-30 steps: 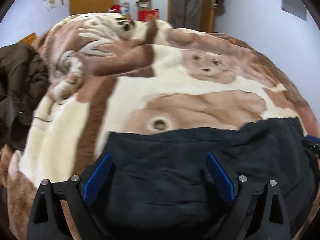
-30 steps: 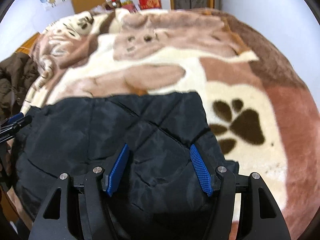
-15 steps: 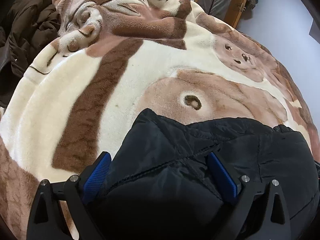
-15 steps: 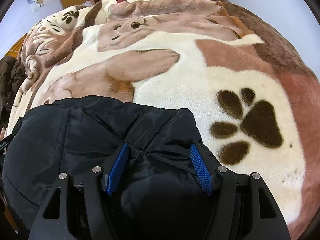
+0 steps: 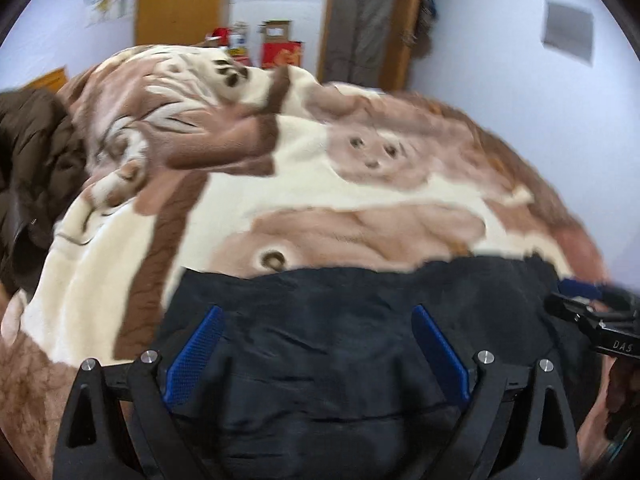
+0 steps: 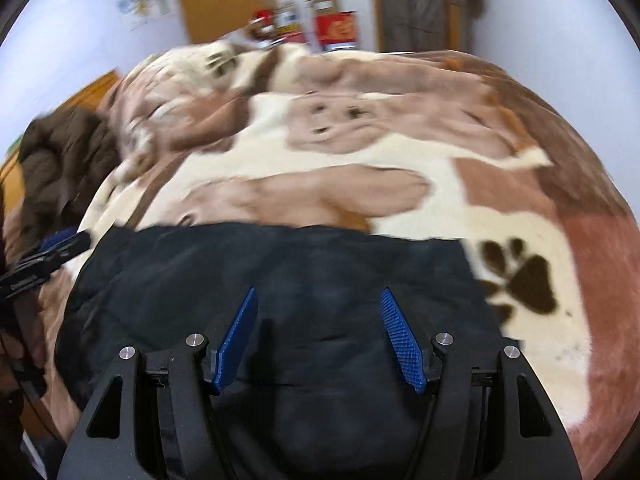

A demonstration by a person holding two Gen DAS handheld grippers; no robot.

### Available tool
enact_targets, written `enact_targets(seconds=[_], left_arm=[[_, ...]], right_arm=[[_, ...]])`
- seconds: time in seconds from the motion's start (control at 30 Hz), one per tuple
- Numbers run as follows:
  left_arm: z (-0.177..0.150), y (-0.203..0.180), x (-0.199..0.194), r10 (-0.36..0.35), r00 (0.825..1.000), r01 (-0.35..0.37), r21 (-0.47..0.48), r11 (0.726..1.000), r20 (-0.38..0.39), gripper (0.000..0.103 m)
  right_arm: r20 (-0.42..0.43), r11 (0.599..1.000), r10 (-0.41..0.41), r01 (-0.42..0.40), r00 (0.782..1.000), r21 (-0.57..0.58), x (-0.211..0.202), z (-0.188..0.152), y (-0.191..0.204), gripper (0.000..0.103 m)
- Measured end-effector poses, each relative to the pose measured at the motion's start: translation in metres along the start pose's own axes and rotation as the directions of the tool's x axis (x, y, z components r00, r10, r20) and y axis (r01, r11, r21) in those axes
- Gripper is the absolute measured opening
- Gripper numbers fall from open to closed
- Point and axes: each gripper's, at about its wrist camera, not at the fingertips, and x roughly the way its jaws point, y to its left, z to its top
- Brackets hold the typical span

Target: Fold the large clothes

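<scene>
A black quilted jacket [image 5: 340, 320] lies on the bed's near side, over a brown and cream bear-print blanket [image 5: 248, 208]. It also shows in the right wrist view [image 6: 280, 280]. My left gripper [image 5: 316, 312] is open with its blue pads spread over the jacket's left part. My right gripper [image 6: 318, 296] is open over the jacket's right part. The right gripper shows at the right edge of the left wrist view [image 5: 592, 312], and the left gripper at the left edge of the right wrist view [image 6: 44, 256]. Both views are blurred.
A dark brown coat [image 5: 32, 160] is heaped at the bed's left edge, also seen in the right wrist view [image 6: 64, 160]. Boxes [image 5: 280, 48] and a door stand beyond the bed's far end. A white wall runs along the right.
Both grippers have pulled back and tilted up from the jacket. The jacket's far edge now lies straighter and wider across the blanket. Both stay open.
</scene>
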Motion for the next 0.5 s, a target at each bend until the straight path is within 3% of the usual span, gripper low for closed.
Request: enact_targets(seconds=[0.1,0.2,0.5], left_arm=[[-0.018,-0.001,0.037,0.013,0.994,-0.016,-0.021,1.0,-0.105,0.097],[-0.025,0.003,0.048,0.014,0.997,-0.016,-0.029,0.999,-0.08,0.098],[-0.029,-0.007,0.073,0.065,0.996,-0.064,0.015,0.998,-0.067,0.099]], right_arm=[[-0.074,1.0,-0.005,0.006,0.997,0.007,0.033,-0.007,0.002,0.064],[-0.089,0.998,-0.009,0.014,0.996,0.054,0.056,-0.011,-0.012,0.064],[-0.09,0.999,-0.041,0.044,0.995,0.03,0.078,-0.014,-0.014,0.064]])
